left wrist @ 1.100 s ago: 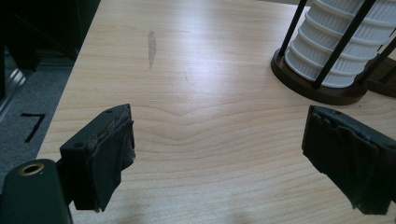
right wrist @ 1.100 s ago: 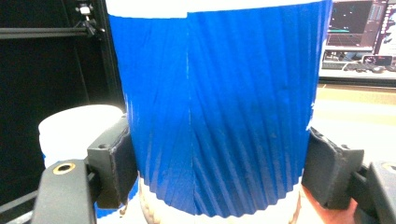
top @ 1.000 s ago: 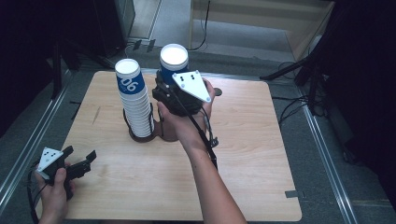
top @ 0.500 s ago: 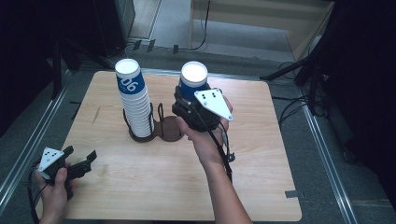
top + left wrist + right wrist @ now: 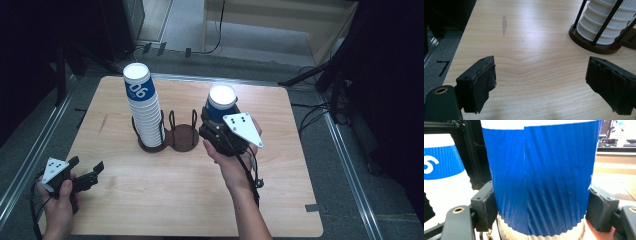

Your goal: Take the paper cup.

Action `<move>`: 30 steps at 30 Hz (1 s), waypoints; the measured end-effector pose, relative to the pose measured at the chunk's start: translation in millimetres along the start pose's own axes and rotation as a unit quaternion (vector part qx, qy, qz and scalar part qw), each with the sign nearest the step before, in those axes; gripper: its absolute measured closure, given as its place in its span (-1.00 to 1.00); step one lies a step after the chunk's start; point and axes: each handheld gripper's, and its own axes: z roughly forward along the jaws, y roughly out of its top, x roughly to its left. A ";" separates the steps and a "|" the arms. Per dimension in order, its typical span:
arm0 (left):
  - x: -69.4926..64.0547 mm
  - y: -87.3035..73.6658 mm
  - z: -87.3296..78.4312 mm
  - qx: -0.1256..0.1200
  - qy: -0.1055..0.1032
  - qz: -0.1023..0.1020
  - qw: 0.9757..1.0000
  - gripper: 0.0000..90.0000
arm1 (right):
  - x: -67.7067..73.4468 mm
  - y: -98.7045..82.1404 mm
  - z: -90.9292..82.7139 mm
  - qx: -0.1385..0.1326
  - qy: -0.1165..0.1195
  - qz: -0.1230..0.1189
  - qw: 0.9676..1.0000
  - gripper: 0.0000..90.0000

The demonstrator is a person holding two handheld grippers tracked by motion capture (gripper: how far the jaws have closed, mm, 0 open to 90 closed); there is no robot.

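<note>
The blue cup (image 5: 221, 102) is pinched in my right hand-held gripper (image 5: 218, 131), lifted off the stack (image 5: 145, 112) and held just right of the empty holder ring (image 5: 182, 136); setting it down remains. My left hand-held gripper (image 5: 85, 176) rests spread on the worktop (image 5: 165, 200).

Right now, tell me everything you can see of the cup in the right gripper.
The cup is ribbed paper, blue over most of its wall with a white band at each end. It stands upside down, its white flat base facing up, and roughly upright. The right gripper clamps it from both sides, the black pads pressing on the blue wall. It is held to the right of the dark wooden holder, apart from the stack of cups.
</note>
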 end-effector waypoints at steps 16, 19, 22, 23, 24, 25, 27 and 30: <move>0.7 -0.3 -0.9 -0.002 -0.004 -0.003 1.000 -0.77 | -23.4 -36.6 -26.2 0.017 -0.014 0.002 1.000 -0.49; 1.2 -0.3 -0.9 -0.002 -0.005 -0.005 1.000 -0.77 | -26.5 -42.3 -30.2 0.020 -0.015 0.004 1.000 -0.50; 1.6 -0.3 -0.8 -0.003 -0.006 -0.008 1.000 -0.77 | -27.6 -48.7 -33.7 0.025 -0.016 -0.001 1.000 -0.49; 1.6 -0.3 -0.8 -0.003 -0.006 -0.008 1.000 -0.77 | -27.6 -50.8 -35.1 0.026 -0.015 -0.003 1.000 -0.50; 1.6 -0.3 -0.8 -0.003 -0.006 -0.007 1.000 -0.77 | -27.8 -53.2 -36.5 0.027 -0.016 -0.005 1.000 -0.50; 1.5 -0.3 -0.6 -0.003 -0.006 -0.008 1.000 -0.77 | -27.7 -55.5 -37.6 0.028 -0.014 -0.004 0.999 -0.50; 1.8 -0.2 -0.6 -0.002 -0.008 -0.009 1.000 -0.69 | -28.1 -60.3 -39.5 0.031 -0.014 -0.004 0.999 -0.50; 1.5 -0.2 -0.4 -0.001 -0.008 -0.007 1.000 -0.64 | -29.0 -65.0 -40.9 0.034 -0.014 -0.007 0.999 -0.50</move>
